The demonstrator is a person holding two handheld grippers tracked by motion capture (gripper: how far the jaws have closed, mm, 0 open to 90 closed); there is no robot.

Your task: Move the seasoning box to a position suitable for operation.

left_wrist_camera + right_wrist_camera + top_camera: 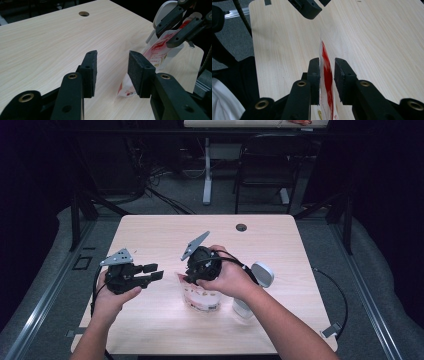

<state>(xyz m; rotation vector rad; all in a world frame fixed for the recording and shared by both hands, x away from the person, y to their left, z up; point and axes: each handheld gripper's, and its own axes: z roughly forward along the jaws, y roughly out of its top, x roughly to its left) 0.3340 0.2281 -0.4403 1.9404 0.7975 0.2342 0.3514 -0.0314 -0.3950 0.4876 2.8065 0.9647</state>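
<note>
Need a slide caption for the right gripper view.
Right gripper straddling the red-and-white pouch's top edge above the wooden table.

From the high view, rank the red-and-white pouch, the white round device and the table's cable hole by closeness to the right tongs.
1. Red-and-white pouch: directly under the right tongs, its top edge between the jaws.
2. White round device: to the right, just past the right hand.
3. Cable hole: far side of the table, near its back edge.
</note>
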